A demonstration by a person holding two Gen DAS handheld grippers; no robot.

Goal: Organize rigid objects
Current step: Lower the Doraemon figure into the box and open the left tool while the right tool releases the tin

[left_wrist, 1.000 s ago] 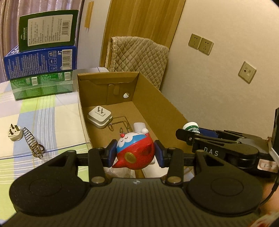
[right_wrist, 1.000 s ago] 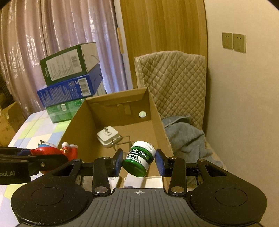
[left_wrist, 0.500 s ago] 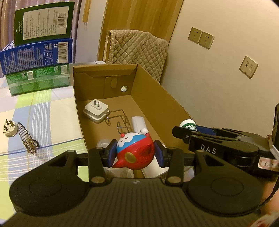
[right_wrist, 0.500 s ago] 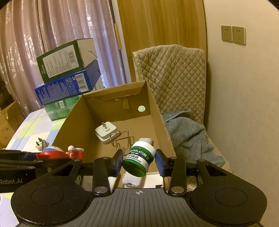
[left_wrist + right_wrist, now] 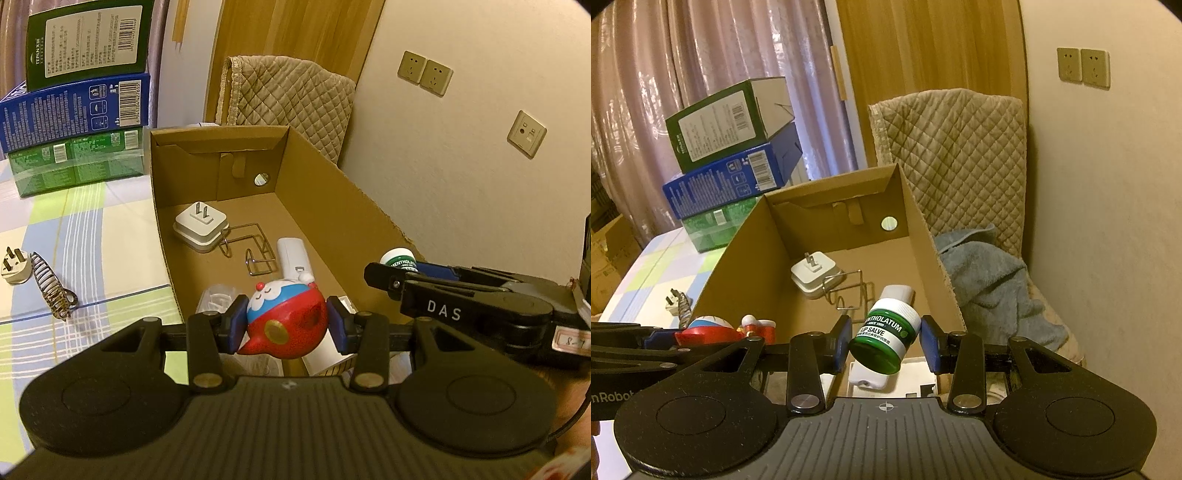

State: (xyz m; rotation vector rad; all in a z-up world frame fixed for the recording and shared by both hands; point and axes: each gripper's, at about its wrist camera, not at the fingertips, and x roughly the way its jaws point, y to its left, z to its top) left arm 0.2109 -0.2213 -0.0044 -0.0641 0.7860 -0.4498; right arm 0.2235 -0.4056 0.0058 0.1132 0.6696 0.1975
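Note:
My left gripper [image 5: 286,325] is shut on a red, blue and white cartoon toy [image 5: 288,321], held over the near end of an open cardboard box [image 5: 332,192]. My right gripper [image 5: 884,339] is shut on a green lip salve jar [image 5: 884,338] with a white band, tilted, also above the box's near end. In the left wrist view the right gripper [image 5: 391,275] reaches in from the right with the jar's lid [image 5: 398,256] showing. The toy [image 5: 709,330] appears at the left of the right wrist view. Inside the box lie a white plug adapter [image 5: 201,227], a wire holder [image 5: 251,249] and a white tube [image 5: 293,256].
On the checked tablecloth [image 5: 92,236] left of the box lie a white plug [image 5: 14,264] and a patterned hair clip [image 5: 50,291]. Stacked green and blue cartons [image 5: 74,122] stand behind. A quilted chair back [image 5: 953,158] and blue towel [image 5: 990,284] are right of the box, against the wall.
Both grippers have edged forward over the box, so its inside shows more fully. Their grips on the toy and the jar are unchanged.

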